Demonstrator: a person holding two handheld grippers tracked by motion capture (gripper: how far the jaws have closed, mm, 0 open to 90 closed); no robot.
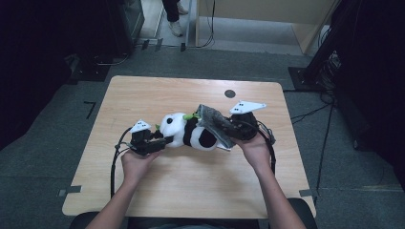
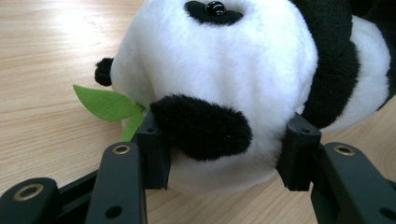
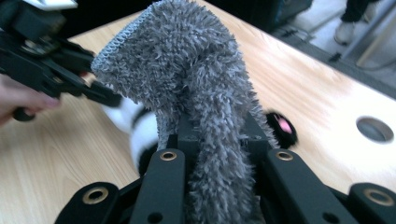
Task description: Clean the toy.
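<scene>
The left hand-held gripper [image 2: 224,158] pinched the panda's [image 2: 224,79] head. The right hand-held gripper [image 3: 219,158] pinched a grey cloth [image 3: 187,74]. Wiping well probably meant steadying the toy and dragging gently.

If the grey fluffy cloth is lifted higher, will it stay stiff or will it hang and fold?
Probably floppy: the grey cloth already bends over above the right claw, which is shut on it. It looks light, being thin with a shaggy pile. That pile may drag on the panda plush rather than slide.
</scene>
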